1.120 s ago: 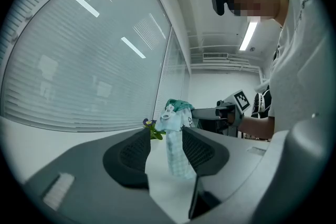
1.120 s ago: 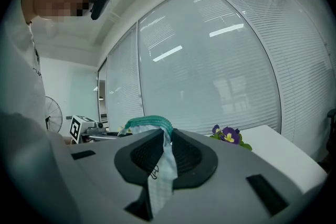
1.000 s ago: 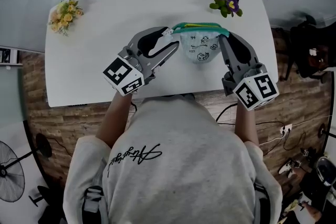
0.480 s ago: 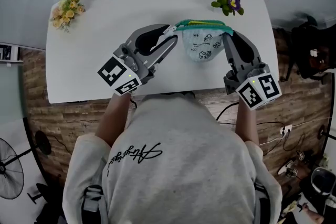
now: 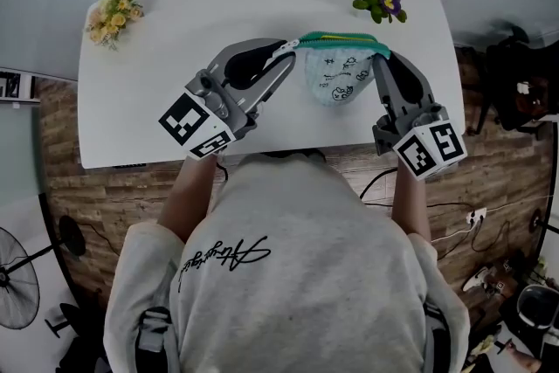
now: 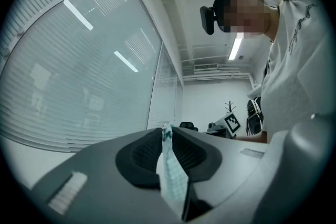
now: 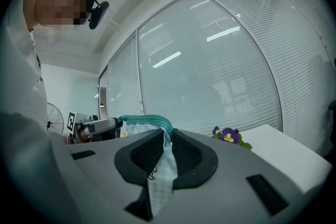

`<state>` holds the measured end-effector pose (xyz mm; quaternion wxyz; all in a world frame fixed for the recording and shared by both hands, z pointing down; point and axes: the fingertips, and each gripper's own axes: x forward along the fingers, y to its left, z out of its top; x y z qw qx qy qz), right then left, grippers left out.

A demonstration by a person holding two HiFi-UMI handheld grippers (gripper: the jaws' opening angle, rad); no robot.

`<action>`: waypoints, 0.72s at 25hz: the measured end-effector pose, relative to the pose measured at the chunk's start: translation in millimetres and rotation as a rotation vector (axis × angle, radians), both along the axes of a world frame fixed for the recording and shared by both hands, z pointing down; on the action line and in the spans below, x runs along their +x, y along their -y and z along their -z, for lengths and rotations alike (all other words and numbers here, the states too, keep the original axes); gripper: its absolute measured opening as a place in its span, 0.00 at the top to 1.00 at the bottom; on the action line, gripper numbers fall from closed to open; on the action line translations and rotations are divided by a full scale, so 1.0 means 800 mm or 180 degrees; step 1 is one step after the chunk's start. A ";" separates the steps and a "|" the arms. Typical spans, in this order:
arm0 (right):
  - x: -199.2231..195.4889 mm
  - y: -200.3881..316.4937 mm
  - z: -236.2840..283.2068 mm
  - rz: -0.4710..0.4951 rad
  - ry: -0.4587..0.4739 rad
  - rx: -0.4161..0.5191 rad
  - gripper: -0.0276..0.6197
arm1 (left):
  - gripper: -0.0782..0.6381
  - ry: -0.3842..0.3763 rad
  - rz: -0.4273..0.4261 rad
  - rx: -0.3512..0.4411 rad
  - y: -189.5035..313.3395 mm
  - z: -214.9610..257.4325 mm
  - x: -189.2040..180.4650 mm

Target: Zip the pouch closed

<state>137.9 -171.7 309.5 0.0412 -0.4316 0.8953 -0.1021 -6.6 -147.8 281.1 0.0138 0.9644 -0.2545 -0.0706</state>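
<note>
the pouch (image 5: 336,76) hangs above the tabletop (image 5: 218,4), stretched between both grippers. the right gripper (image 5: 382,58) pinches its right end. the left gripper (image 5: 286,57) has just been closing and now nips the left end. gripping looks done; next, probably find the slider and draw it along the zip (image 5: 336,37).

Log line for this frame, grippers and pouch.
left gripper: jaws just closing, pads on pouch end | right gripper: shut on other end | pouch: hangs between them
</note>
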 end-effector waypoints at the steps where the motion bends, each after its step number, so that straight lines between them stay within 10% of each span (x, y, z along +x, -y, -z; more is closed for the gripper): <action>1: 0.001 0.000 -0.002 -0.0001 0.0001 -0.0004 0.88 | 0.81 0.0012 0.0002 0.0010 0.000 0.002 0.000; 18: 0.001 0.004 -0.032 0.0078 0.0125 -0.0131 0.77 | 0.85 0.0308 -0.0059 0.0069 -0.002 0.001 0.005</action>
